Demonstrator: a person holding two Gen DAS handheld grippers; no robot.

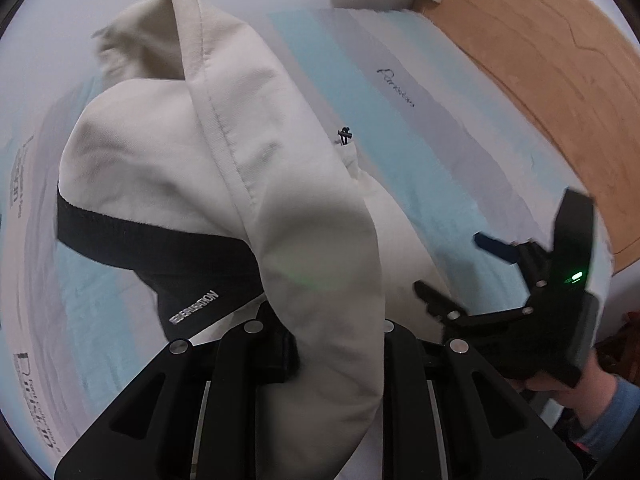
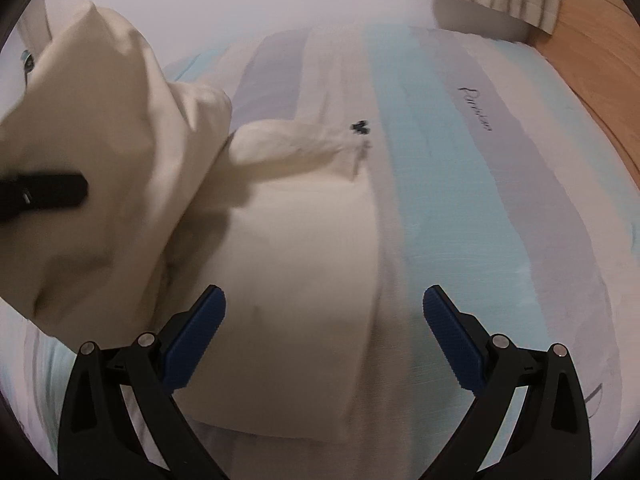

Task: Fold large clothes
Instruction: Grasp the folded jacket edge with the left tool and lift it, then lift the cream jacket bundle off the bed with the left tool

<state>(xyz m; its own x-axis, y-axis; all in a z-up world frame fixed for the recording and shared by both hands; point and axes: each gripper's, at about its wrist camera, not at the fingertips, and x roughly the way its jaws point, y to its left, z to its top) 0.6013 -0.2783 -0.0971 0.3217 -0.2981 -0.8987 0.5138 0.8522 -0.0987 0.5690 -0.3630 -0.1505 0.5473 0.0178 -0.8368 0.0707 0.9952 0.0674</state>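
Both tongs matter: your left tongs grip the raised cream cotton garment, while your wide-open right tongs hover directly over its flat half on the bed.

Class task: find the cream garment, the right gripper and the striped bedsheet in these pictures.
cream garment point(image 1: 304, 208): left wrist view, on the lifted fold.
right gripper point(image 2: 324, 336): right wrist view, midway between its open blue fingertips.
striped bedsheet point(image 2: 460, 184): right wrist view, on a bare blue stripe.

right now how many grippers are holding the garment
1. The left gripper is shut on the garment, lifting it off the bed. The right gripper hangs open above the flat part, gripping nothing.
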